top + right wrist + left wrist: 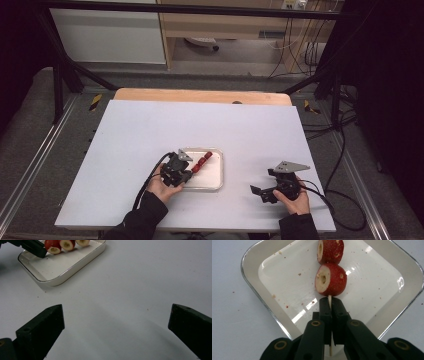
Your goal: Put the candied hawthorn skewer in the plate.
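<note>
Left gripper (329, 303): its fingers (325, 312) were pinched tight on the bare end of a thin wooden stick (329, 299), just short of the nearest fruit; gripping the stick rather than the fruit likely kept the soft pieces from being crushed.
Stick: it ran straight out from the fingers and over the tray (262, 293), low above the tray floor; whether it touched the floor could not be told.
Fruit (330, 279): red cored halves were threaded along the stick, one just beyond the fingertips and another (330, 250) farther out, both over the middle of the tray.
Tray: a shallow white dish with rounded corners lay flat on the surface (150, 130), and crumbs dotted its floor; it probably served to catch such bits.
Right gripper (267, 192): it was held well to the right of the tray, over bare surface, its fingers (41, 327) spread wide with nothing between them, probably waiting in reserve.
Surface: pale and plain around the tray.
Beyond the tray: the far wooden edge (200, 95) of the surface, then a dark frame (200, 8).
</note>
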